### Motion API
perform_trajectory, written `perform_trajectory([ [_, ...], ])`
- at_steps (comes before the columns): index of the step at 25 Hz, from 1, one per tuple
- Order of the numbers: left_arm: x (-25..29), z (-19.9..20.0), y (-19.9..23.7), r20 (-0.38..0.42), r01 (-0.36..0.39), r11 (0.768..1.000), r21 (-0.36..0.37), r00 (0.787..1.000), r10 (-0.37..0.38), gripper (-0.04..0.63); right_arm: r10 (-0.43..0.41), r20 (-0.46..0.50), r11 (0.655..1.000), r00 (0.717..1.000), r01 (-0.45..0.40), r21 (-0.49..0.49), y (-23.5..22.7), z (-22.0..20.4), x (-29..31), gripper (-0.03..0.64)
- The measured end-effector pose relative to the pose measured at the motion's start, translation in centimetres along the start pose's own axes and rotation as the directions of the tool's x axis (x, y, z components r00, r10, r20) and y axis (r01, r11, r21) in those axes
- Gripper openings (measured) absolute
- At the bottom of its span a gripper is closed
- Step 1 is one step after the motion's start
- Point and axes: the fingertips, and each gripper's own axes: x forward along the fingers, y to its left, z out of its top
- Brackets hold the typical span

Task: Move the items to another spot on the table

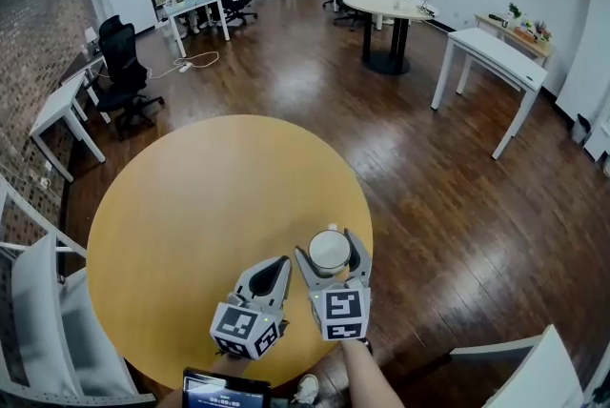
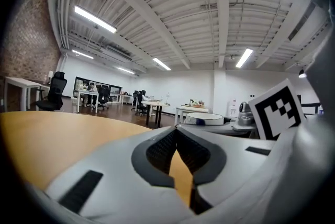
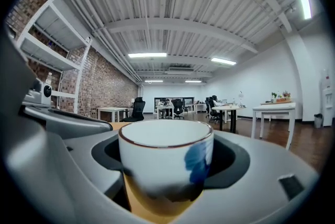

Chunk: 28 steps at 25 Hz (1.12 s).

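Right tongs (image 1: 330, 247) clamped on white cup (image 3: 165, 163) near worktop (image 1: 181, 206) right edge, left tongs (image 1: 271, 269) together, empty; next, probably carry cup elsewhere.

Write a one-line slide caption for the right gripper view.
Right tool gripping a white cup with a blue mark, open office behind.

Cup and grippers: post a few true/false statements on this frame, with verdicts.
1. The cup sits between the jaws of the right gripper. True.
2. The left gripper holds a second cup. False: its jaws are together on nothing.
3. The cup is plain white all over. False: it has a blue mark and a dark rim.
4. The table is round and yellow. True.
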Motion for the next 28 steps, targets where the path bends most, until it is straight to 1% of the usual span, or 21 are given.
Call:
perform_trajectory([
  [4, 0.6, -2.2, 0.6, -0.042, -0.015, 1.0, -0.005, 0.999, 0.015, 0.005, 0.007, -0.033, 0.999, 0.999, -0.006, 0.034, -0.3, -3.6, 0.7, 0.4],
  [7, 0.8, -3.5, 1.0, -0.069, -0.019, 1.0, -0.008, 0.997, 0.019, 0.003, 0.001, -0.065, 0.999, 0.998, 0.001, 0.041, -0.4, -6.2, 1.3, 0.399],
  [11, 1.2, -4.4, 1.5, -0.09, -0.031, 0.999, -0.02, 0.995, 0.029, 0.003, -0.011, -0.094, 0.999, 0.995, 0.015, 0.047, -0.4, -8.4, 1.4, 0.4],
  [17, 1.4, -5.5, 1.2, -0.11, -0.021, 1.0, -0.017, 0.994, 0.019, 0.005, -0.04, -0.101, 0.997, 0.994, 0.046, 0.054, -0.9, -10.2, 1.0, 0.4],
  [20, 1.2, -5.8, 1.4, -0.113, -0.023, 1.0, -0.021, 0.993, 0.021, 0.004, -0.041, -0.116, 0.997, 0.992, 0.048, 0.056, -0.6, -11.0, 0.9, 0.4],
  [28, 1.0, -5.8, 1.4, -0.114, -0.026, 0.999, -0.026, 0.993, 0.023, 0.005, -0.06, -0.105, 0.997, 0.993, 0.065, 0.045, -0.4, -11.5, -0.1, 0.41],
])
